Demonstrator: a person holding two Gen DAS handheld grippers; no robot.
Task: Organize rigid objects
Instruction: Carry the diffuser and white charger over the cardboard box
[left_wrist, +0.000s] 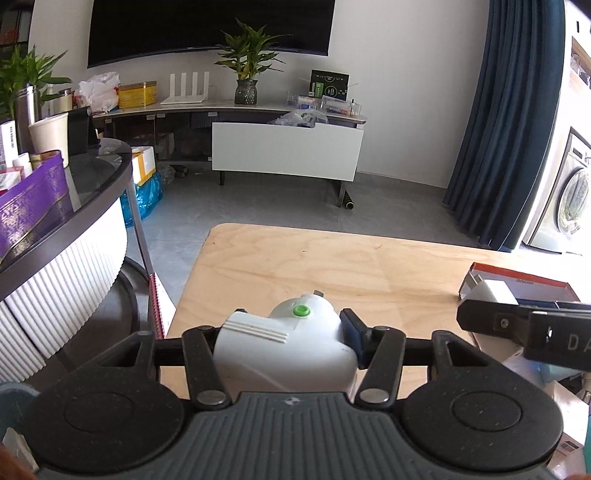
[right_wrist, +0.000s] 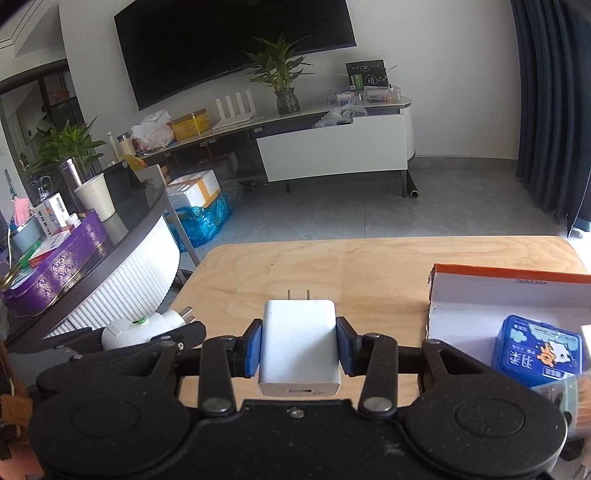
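Under my fingers spreads a pale plywood table (right_wrist: 332, 266); an open orange-edged box (right_wrist: 509, 291) rests on its right side.

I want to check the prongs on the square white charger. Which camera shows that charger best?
The right wrist view: the white USB charger sits centred in the right claw, two flat prongs pointing away and the USB port facing the camera. The left wrist view shows only part of it at the right edge, behind the right claw's finger.

White square charger (right_wrist: 299, 350), prongs pointing forward, clamped in the right tool (right_wrist: 299, 349), rounded white plug adapter (left_wrist: 291, 343) with green button, clamped in the left tool (left_wrist: 286, 341)
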